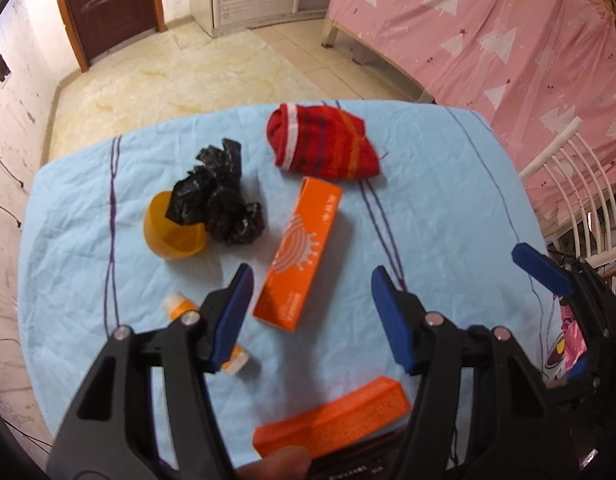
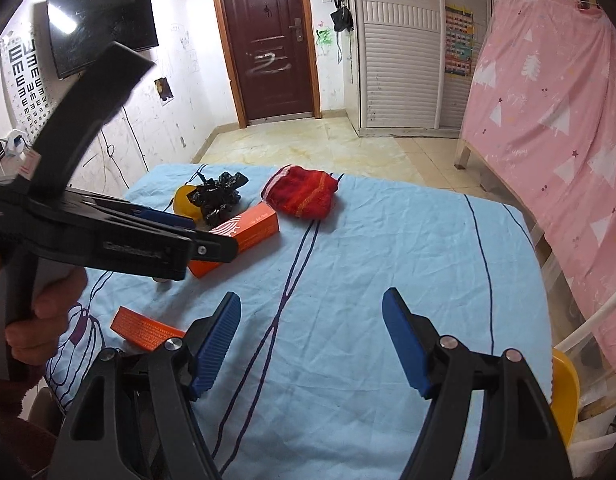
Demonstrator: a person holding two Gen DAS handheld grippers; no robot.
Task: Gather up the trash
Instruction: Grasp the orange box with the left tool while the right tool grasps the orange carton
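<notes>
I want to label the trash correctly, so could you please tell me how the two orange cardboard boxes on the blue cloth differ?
The farther orange cardboard box shows a face printed with a white arc-and-crown design; the nearer orange cardboard box shows only fine print. The farther one lies mid-table beside the crumpled black plastic bag, pointing away from the camera; the nearer one lies crosswise at the table's near edge. Both are long, orange, closed and lying flat.

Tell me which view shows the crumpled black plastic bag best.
The left wrist view: the black plastic bag lies fully visible from above, partly stuffed in the yellow cup. In the right wrist view the bag is farther off, smaller, with its near edge partly hidden behind the left gripper's finger.
</notes>
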